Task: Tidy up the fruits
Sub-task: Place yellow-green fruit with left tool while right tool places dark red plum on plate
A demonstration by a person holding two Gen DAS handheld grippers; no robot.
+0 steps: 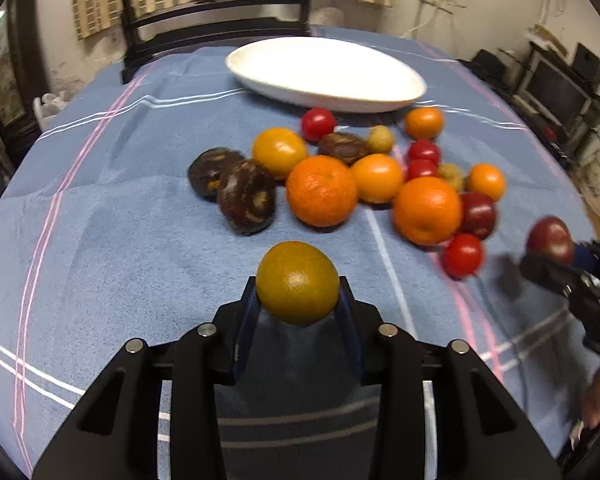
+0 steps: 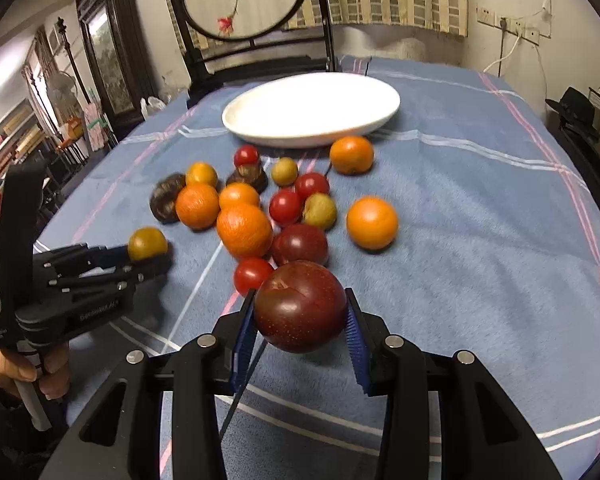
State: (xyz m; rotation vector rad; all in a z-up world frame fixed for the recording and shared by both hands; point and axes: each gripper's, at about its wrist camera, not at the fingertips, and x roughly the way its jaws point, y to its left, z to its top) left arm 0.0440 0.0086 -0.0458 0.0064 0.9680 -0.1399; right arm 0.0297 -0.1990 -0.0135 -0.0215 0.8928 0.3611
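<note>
A: The left claw [image 1: 298, 294] is clenching a greenish-yellow citrus [image 1: 298, 282] between its blue pads [image 1: 246, 320], and the right claw [image 2: 300, 312] is gripping a dark red plum [image 2: 300, 306]. Both fruits are hanging just above the blue cloth [image 2: 480, 240] covering the surface.

B: And the white dish [image 2: 312, 110] is sitting bare beyond the loose pile of fruits [image 2: 256, 208], well apart from either claw.

A: Both fruits are round and smooth, so one is likely slipping if the squeeze is easing.

B: Also, a low pass over the pile is risking knocking a cherry tomato [image 2: 253, 276] rolling.
</note>
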